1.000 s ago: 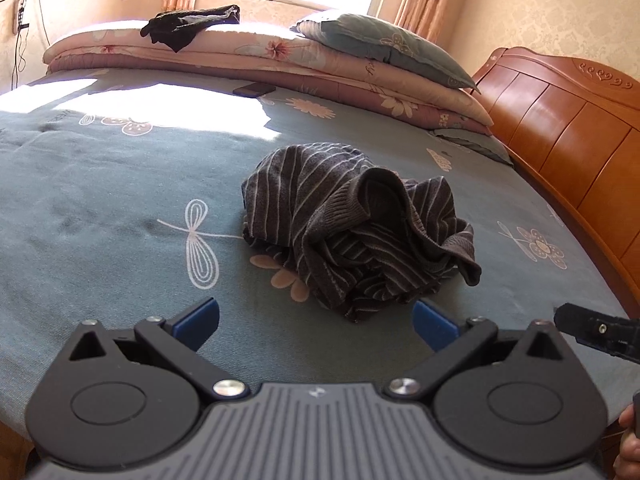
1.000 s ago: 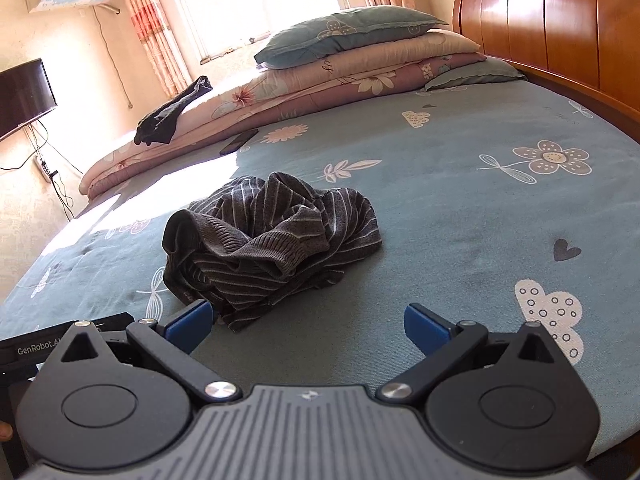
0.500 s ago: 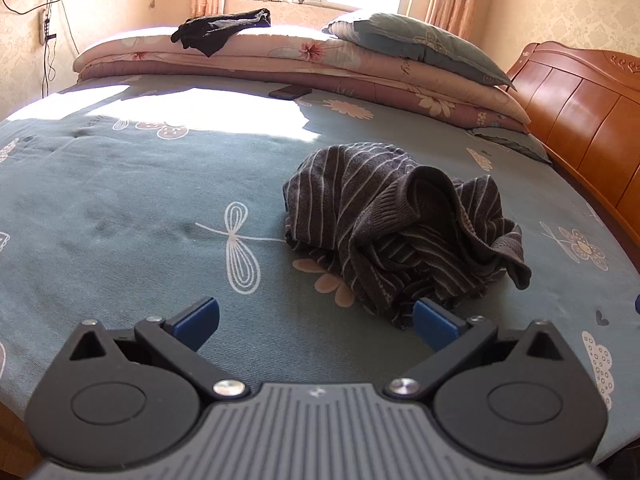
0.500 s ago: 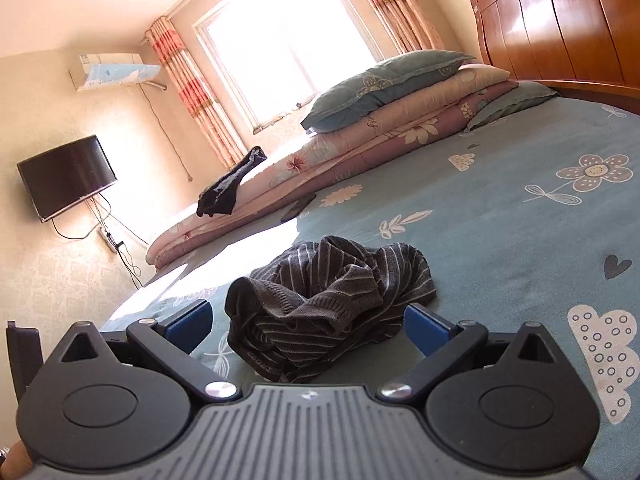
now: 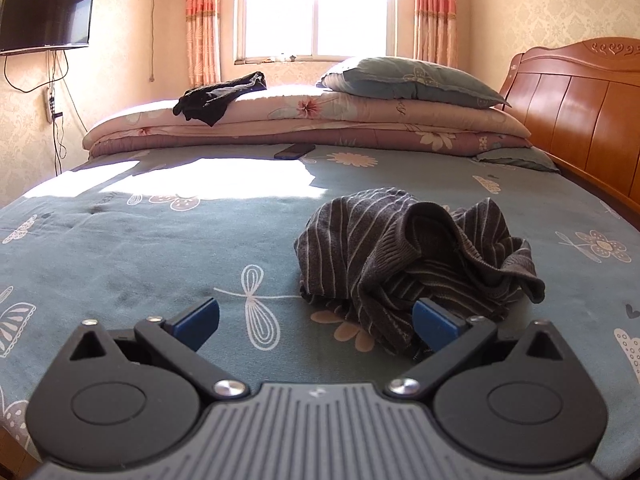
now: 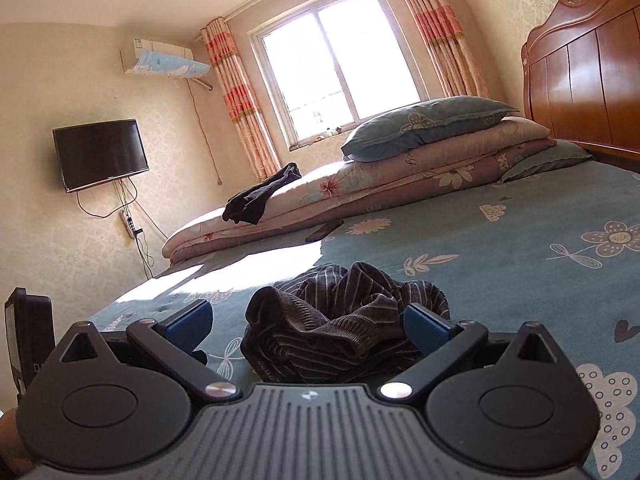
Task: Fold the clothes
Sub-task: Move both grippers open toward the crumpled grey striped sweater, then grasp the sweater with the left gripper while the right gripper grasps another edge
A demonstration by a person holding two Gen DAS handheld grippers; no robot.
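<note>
A crumpled dark grey striped sweater [image 5: 404, 256] lies in a heap on the teal patterned bedsheet [image 5: 140, 240]. My left gripper [image 5: 316, 322] is open, low over the sheet, with its right blue fingertip [image 5: 434, 322] at the heap's near edge. In the right wrist view the same sweater [image 6: 340, 328] sits between the spread blue fingertips [image 6: 420, 326] of my right gripper [image 6: 306, 326], which is open and holds nothing. The left gripper's body [image 6: 28, 340] shows at that view's left edge.
Folded floral quilts [image 5: 320, 120] with a teal pillow [image 5: 412, 80] and a black garment [image 5: 220, 96] line the bed's far side. A dark phone [image 5: 294, 151] lies on the sheet. A wooden headboard [image 5: 580, 112] stands to the right, a wall TV [image 6: 100, 154] to the left.
Both grippers dropped lower and came closer to the sweater, and both views tilted up toward the window. The sweater has not moved; both grippers stay open.
</note>
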